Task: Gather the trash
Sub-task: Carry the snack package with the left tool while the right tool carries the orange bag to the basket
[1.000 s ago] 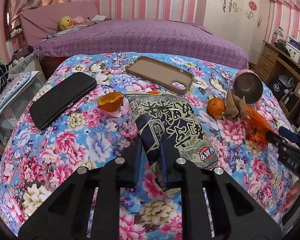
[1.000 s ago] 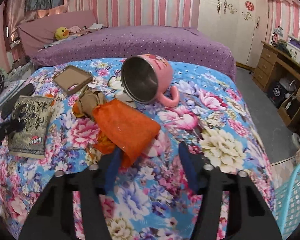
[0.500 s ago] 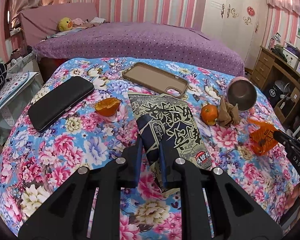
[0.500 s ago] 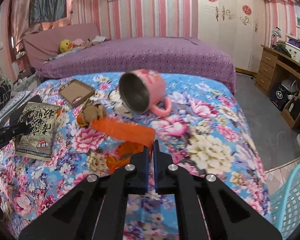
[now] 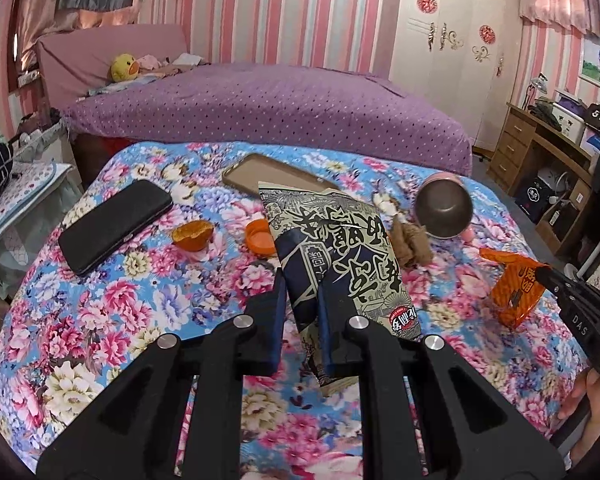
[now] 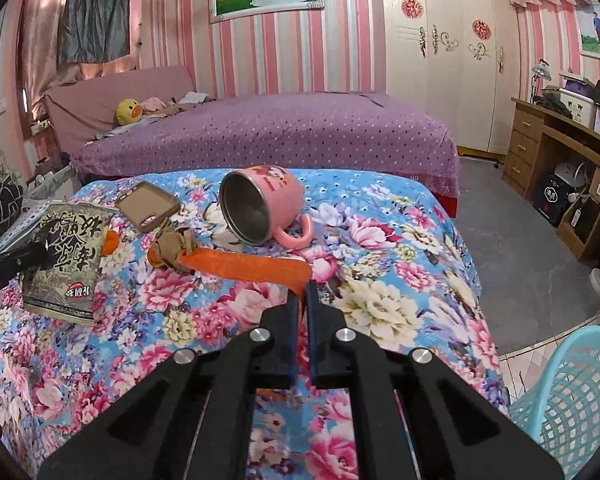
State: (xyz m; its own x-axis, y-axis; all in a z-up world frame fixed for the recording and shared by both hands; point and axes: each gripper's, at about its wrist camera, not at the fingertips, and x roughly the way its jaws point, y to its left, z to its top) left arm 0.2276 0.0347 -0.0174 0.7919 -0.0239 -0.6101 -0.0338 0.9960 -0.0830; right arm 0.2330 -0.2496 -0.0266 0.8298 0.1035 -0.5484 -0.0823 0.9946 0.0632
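Note:
My left gripper point(image 5: 302, 304) is shut on the lower end of a black and beige snack bag point(image 5: 336, 256), which hangs lifted off the floral cloth; the same snack bag point(image 6: 66, 256) shows at the left of the right wrist view. My right gripper point(image 6: 303, 292) is shut on one corner of an orange wrapper point(image 6: 248, 266), raised above the cloth. The left wrist view shows that orange wrapper point(image 5: 514, 290) pinched at the far right. Orange peel point(image 5: 192, 235), an orange piece point(image 5: 260, 237) and a crumpled brown paper point(image 5: 410, 242) lie on the table.
A tipped pink mug point(image 6: 260, 208), a brown phone case point(image 6: 148, 206) and a black phone point(image 5: 114, 224) lie on the floral table point(image 5: 112, 312). A light blue mesh basket point(image 6: 568, 396) stands on the floor at the right. A purple bed point(image 5: 268, 108) is behind.
My right gripper went from open around the orange wrapper to shut on it and lifted it. My left gripper raised the snack bag, uncovering an orange piece beneath.

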